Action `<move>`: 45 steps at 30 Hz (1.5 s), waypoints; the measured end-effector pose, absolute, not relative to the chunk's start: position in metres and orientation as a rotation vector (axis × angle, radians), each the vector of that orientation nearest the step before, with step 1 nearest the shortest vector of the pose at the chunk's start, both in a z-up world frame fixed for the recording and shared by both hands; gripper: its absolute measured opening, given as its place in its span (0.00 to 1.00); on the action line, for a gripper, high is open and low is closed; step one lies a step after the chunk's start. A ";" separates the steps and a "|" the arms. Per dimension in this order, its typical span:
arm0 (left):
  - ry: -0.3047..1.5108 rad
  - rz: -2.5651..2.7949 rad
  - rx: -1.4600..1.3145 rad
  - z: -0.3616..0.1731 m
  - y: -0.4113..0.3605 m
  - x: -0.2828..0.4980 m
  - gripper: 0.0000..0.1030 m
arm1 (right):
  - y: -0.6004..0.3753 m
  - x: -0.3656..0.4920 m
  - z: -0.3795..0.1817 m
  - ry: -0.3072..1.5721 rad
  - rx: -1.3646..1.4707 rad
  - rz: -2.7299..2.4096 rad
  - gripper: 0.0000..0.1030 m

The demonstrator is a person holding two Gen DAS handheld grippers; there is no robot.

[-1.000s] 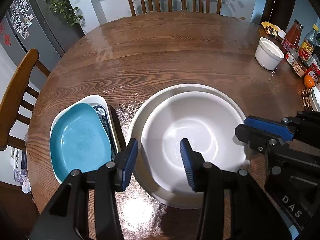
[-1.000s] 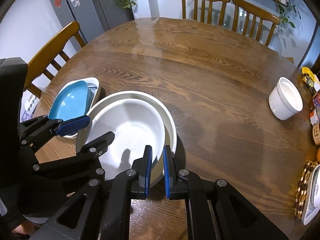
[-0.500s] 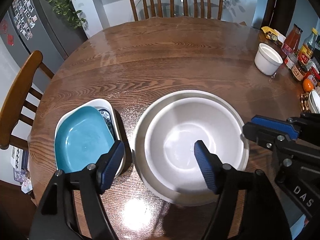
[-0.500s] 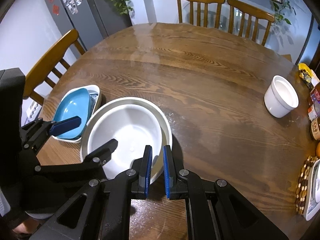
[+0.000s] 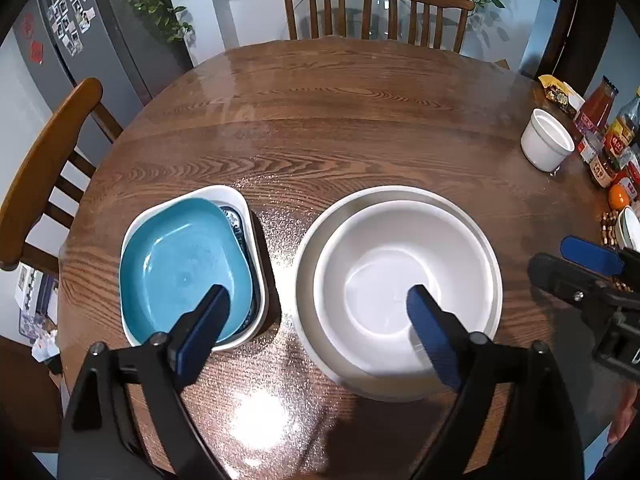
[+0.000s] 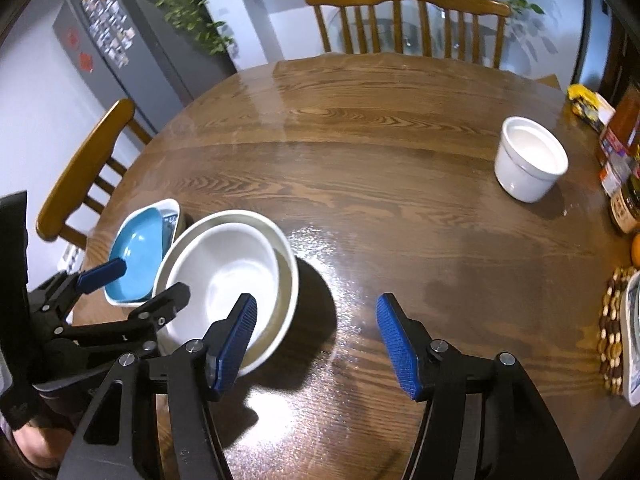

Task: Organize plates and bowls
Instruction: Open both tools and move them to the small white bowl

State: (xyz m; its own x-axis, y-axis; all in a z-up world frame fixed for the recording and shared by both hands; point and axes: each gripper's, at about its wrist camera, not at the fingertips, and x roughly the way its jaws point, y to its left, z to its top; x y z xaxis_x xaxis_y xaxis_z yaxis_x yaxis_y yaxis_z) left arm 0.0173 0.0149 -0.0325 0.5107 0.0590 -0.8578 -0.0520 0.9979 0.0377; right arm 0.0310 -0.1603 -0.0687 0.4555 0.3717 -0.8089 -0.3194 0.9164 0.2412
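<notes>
Two nested white bowls (image 5: 400, 276) sit mouth-up.

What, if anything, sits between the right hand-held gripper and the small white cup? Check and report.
Nothing visible does. The right hand-held gripper, jaws just opened and empty, faces bare table all the way to the small white cup at far right. The stacked white bowls lie off to its left, outside that path.
</notes>
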 end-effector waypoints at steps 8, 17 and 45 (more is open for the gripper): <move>1.036 0.070 -0.014 -0.028 0.017 0.012 0.97 | -0.190 0.030 -0.075 1.038 0.143 0.392 0.62; 1.049 0.029 0.013 -0.030 -0.004 0.012 0.99 | -0.223 0.026 -0.079 1.044 0.204 0.336 0.62; 1.006 -0.246 0.220 -0.014 -0.149 0.005 0.99 | -0.381 -0.017 -0.050 0.912 0.332 0.101 0.62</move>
